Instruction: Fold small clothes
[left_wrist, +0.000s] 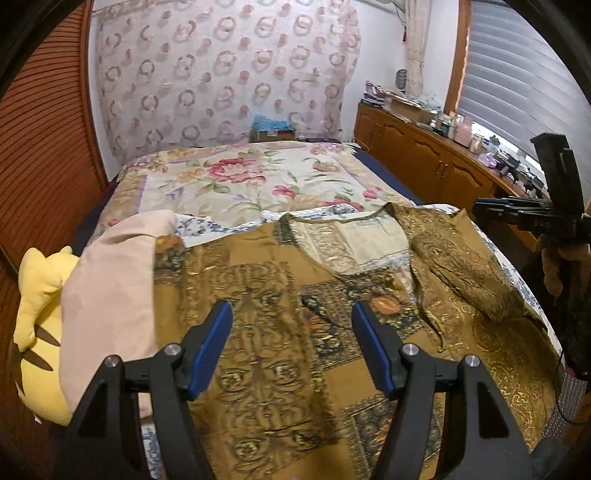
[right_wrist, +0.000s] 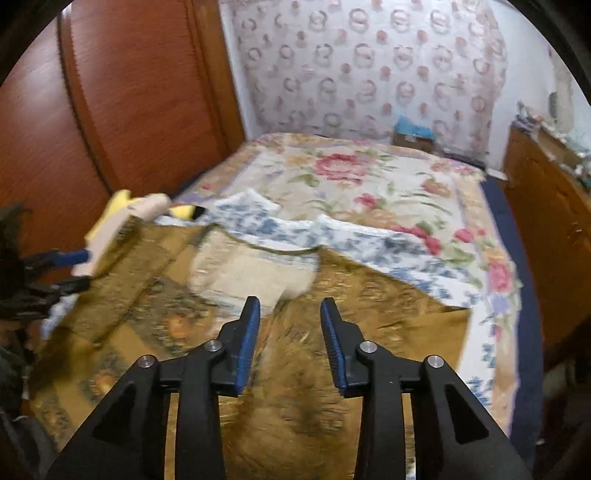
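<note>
A mustard-brown patterned top (left_wrist: 280, 302) lies spread on the bed, neckline away from me, its right sleeve folded inward over the body (left_wrist: 461, 266). My left gripper (left_wrist: 291, 314) is open and empty, hovering above the top's lower left part. My right gripper (right_wrist: 290, 306) is open and empty above the right side of the same top (right_wrist: 388, 314). The right gripper also shows at the right edge of the left wrist view (left_wrist: 532, 214), and the left gripper at the left edge of the right wrist view (right_wrist: 62, 266).
A beige cloth (left_wrist: 110, 288) and a yellow plush toy (left_wrist: 37, 314) lie left of the top. A blue-and-white floral cloth (right_wrist: 332, 240) lies under it on the floral bedspread (left_wrist: 236, 177). A wooden cabinet (left_wrist: 424, 155) with clutter stands right; wood panelling (right_wrist: 129, 92) stands left.
</note>
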